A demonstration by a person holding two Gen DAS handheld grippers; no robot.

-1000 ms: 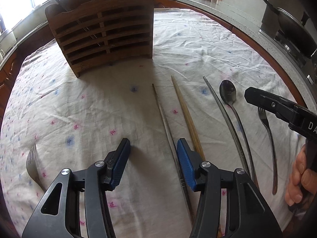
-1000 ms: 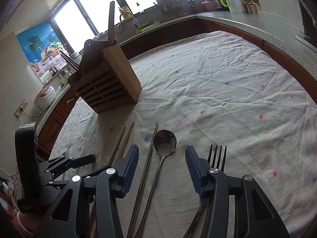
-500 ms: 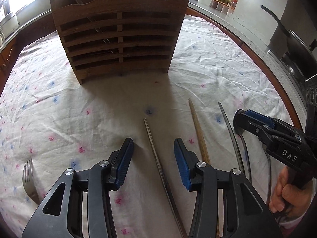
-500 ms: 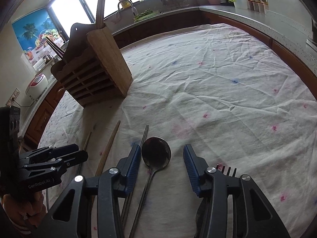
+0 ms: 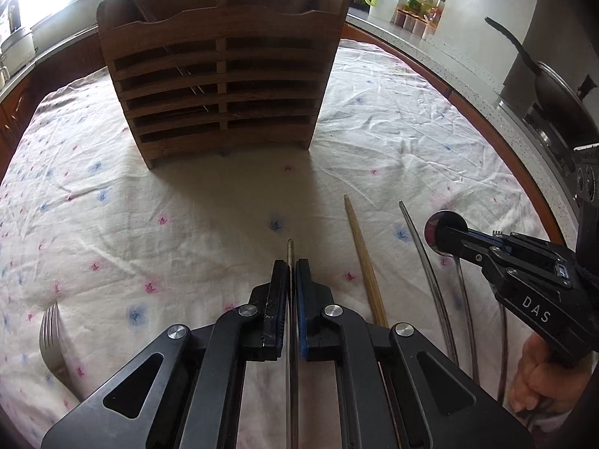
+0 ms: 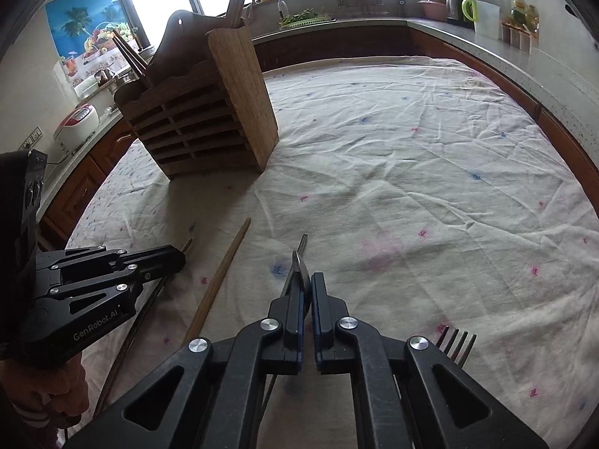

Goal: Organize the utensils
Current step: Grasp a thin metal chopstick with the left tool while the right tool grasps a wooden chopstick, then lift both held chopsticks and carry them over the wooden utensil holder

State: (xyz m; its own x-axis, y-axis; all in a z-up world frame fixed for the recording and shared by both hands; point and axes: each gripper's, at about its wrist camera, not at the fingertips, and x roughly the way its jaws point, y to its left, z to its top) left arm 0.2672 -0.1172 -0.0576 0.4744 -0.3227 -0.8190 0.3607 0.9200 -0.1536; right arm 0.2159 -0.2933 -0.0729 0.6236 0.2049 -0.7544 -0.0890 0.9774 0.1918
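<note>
My left gripper (image 5: 292, 265) is shut on a thin metal chopstick (image 5: 290, 252), whose tip pokes out past the blue pads. Beside it on the cloth lie a wooden chopstick (image 5: 365, 262) and a second metal chopstick (image 5: 423, 258). My right gripper (image 6: 309, 278) is shut on the spoon (image 6: 299, 271), its bowl pinched edge-on. In the left wrist view that gripper (image 5: 445, 239) shows the spoon bowl (image 5: 434, 224) at its tip. The slatted wooden utensil holder (image 5: 221, 86) stands upright ahead with utensils in it.
One fork (image 5: 52, 340) lies at the left near the cloth's edge and another fork (image 6: 455, 344) lies right of my right gripper. A flowered cloth (image 6: 411, 187) covers the table. A counter with a pan (image 5: 554, 89) runs along the right.
Both grippers closed, the left on the metal chopstick and the right on the spoon's bowl. Both hands moved forward, toward the wooden holder.
</note>
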